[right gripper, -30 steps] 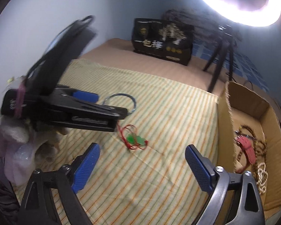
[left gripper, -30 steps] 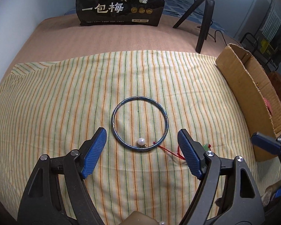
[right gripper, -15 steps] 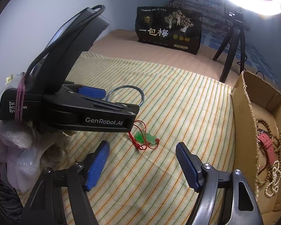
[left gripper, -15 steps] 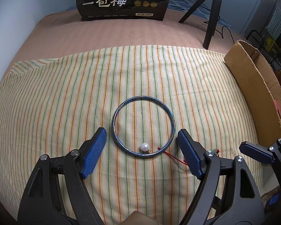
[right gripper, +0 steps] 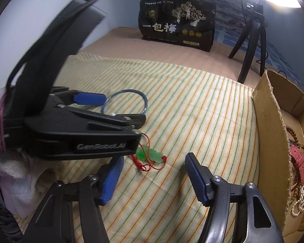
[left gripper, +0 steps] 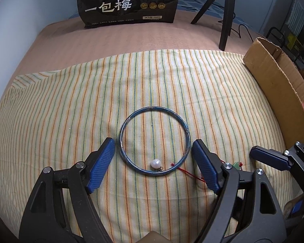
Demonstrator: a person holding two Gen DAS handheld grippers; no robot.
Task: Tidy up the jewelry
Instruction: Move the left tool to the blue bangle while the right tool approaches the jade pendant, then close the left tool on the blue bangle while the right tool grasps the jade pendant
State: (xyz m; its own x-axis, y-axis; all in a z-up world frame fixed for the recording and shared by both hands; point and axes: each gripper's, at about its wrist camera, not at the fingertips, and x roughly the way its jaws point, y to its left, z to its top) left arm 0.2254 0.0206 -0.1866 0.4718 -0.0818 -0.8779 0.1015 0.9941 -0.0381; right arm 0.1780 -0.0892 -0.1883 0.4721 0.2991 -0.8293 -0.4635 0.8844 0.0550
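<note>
A blue bangle (left gripper: 154,141) lies flat on the striped cloth (left gripper: 71,111), with a small white pearl (left gripper: 155,163) inside its near rim. My left gripper (left gripper: 153,166) is open, its jaws on either side of the bangle's near half, just above the cloth. A green jade pendant on red cord (right gripper: 151,156) lies right of the bangle. My right gripper (right gripper: 152,179) is open, just short of the pendant. The bangle also shows in the right wrist view (right gripper: 127,101), partly hidden by the left gripper's body.
A cardboard box (right gripper: 273,141) stands at the right edge of the cloth, holding bead strings and a pink strap (right gripper: 299,162). A black snack bag (left gripper: 129,2) and a tripod (left gripper: 226,10) stand at the back of the bed.
My left gripper has moved forward so its jaws now flank the bangle. My right gripper has moved closer to the green pendant and its jaws have narrowed slightly.
</note>
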